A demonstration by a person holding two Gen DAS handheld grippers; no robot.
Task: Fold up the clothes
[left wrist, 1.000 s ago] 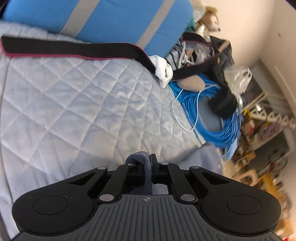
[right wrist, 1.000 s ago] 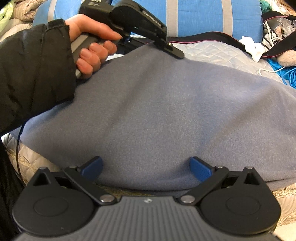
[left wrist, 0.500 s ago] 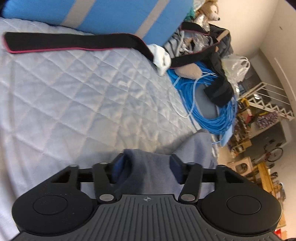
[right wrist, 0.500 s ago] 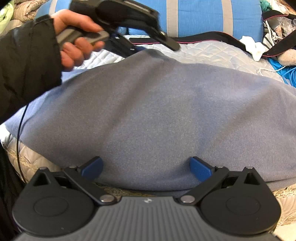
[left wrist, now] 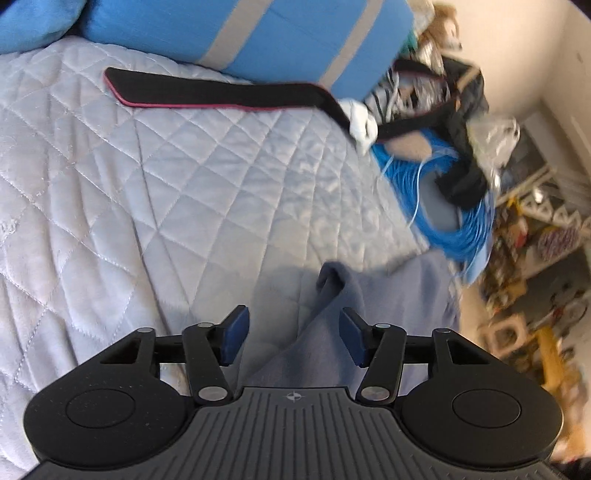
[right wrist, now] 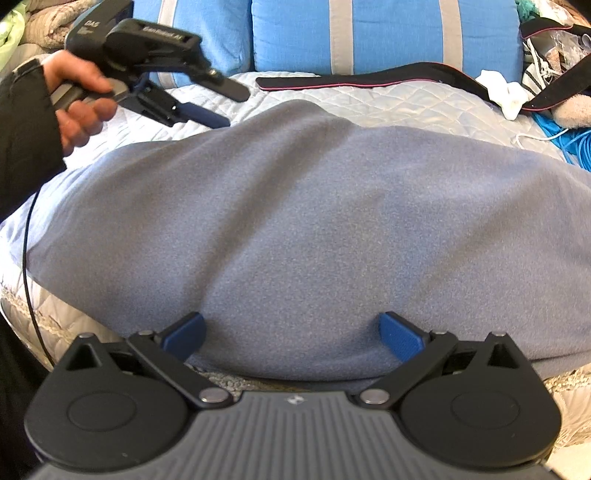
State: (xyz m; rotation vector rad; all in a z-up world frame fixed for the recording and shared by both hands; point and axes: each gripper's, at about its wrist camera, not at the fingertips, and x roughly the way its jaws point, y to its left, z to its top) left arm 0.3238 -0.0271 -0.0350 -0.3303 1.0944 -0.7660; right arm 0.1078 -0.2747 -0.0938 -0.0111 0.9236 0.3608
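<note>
1. On the quilted bed cover (left wrist: 155,206), spread wide: a grey-blue fleece garment (right wrist: 332,229), near hem at the bed's front edge, far edge bunched into a small raised peak (left wrist: 332,280).
2. Behind it, well apart: blue striped cushions (right wrist: 384,33), a black strap with pink edging (left wrist: 221,94), a coil of blue cable (left wrist: 461,229) at the far right.
3. Right gripper (right wrist: 291,332): jaws wide apart over the near hem, pressing on nothing.
4. Left gripper (left wrist: 291,338): raised off the cloth, jaws parted and closing, a ridge of fleece lying below and between them, pads clear of it.
5. Likely step: releasing the placed fold. Best done by lifting clear without snagging the peak, then flattening it and lining up the edges before any further fold.
</note>
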